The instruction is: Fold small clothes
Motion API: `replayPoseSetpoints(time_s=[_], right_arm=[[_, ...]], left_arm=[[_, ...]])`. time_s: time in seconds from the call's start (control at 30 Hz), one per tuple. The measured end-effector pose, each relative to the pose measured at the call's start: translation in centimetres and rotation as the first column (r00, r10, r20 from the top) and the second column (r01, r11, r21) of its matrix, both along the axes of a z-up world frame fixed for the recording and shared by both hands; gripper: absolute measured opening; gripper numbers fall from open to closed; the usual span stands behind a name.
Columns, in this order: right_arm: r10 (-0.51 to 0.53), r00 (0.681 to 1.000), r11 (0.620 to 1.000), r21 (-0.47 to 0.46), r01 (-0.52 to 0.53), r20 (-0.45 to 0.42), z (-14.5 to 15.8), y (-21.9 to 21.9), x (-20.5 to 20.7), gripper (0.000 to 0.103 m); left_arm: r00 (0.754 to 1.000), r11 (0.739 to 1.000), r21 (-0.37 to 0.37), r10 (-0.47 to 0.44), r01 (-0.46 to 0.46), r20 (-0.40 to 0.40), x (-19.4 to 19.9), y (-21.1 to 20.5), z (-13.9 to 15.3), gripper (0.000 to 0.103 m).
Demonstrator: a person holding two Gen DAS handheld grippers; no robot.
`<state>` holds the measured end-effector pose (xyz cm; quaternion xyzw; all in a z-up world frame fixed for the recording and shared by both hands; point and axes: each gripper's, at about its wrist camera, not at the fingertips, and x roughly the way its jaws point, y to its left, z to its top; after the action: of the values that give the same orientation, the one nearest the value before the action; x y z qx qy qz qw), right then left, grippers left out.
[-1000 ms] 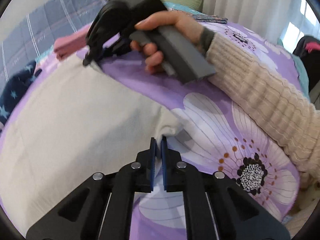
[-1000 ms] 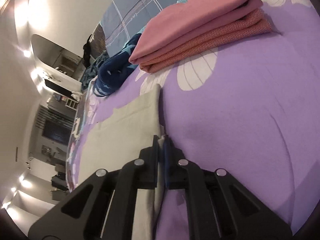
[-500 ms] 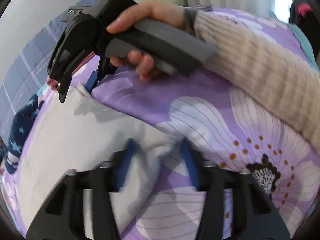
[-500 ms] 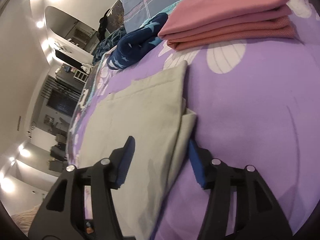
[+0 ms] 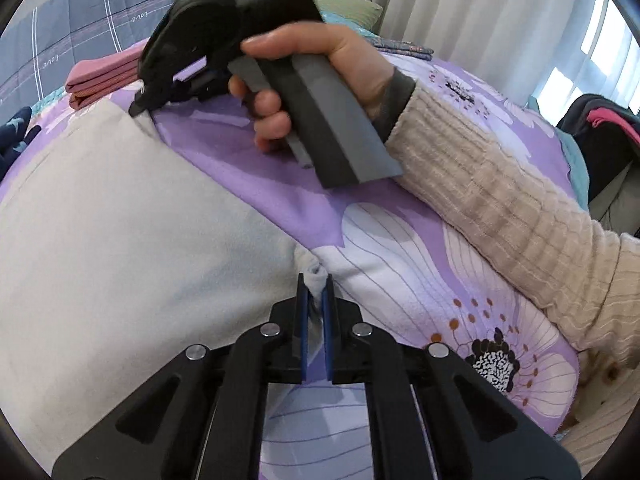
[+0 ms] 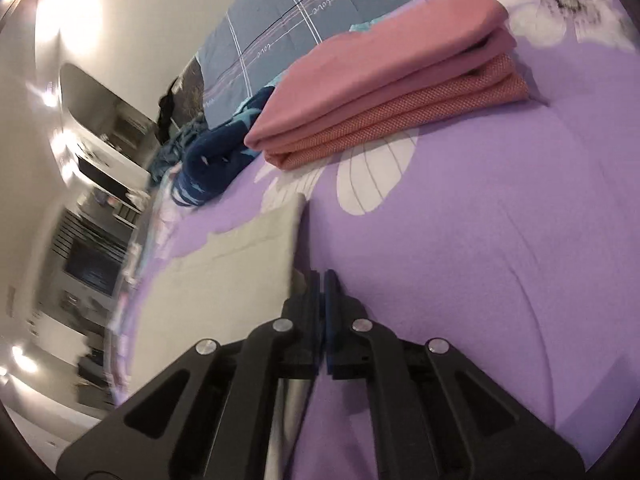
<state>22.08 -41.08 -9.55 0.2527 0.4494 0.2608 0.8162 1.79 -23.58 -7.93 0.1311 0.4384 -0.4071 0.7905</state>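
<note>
A pale grey garment lies flat on a purple floral bedspread. My left gripper is shut on the garment's near right corner. My right gripper, held by a hand in a cream sleeve, sits at the garment's far right corner. In the right wrist view the right gripper is shut at the edge of the garment; whether cloth is between its pads is hard to see.
A stack of folded pink clothes lies on the bedspread beyond the garment, also seen in the left wrist view. A crumpled navy star-print garment lies left of it. A blue checked quilt is behind.
Both grippers were shut on the garment's corners, opened half a second ago, and are shut again at the same corners. The right hand has shifted slightly.
</note>
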Motion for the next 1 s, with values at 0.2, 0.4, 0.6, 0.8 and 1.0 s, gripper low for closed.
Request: replayPoseSetpoints(time_s=[0.2,0.4,0.6,0.8,1.0], right_arm=[[0.005,0.998,0.997,-0.082,0.000,0.057,0.6,1.3,-0.7,0.002],[-0.019,0.996,0.993,-0.118,0.029,0.089,0.9,2.4,-0.4,0.001],[-0.200,0.946,0.905,-0.321,0.278,0.254,2.9,1.4,-2.2,0.010],[0.067,0.977,0.970,-0.244,-0.017,0.201,5.3,4.9,-5.4,0.025],[0.220,0.952,0.823,-0.565,-0.062,0.215,0.7,9.5,-9.7,0.037]], left_arm=[[0.999,1.000,0.007,-0.028,0.028,0.020,-0.8,-0.3,-0.2,0.007],[0.998,0.998,-0.006,-0.054,0.054,0.023,-1.5,-0.9,-0.5,0.010],[0.997,0.995,-0.056,-0.082,0.082,-0.001,-2.4,-0.1,-0.3,0.026],[0.998,0.998,-0.047,-0.026,0.029,0.048,-4.3,4.1,1.9,0.039],[0.970,0.975,-0.049,0.221,-0.217,0.097,-5.6,14.7,3.0,0.049]])
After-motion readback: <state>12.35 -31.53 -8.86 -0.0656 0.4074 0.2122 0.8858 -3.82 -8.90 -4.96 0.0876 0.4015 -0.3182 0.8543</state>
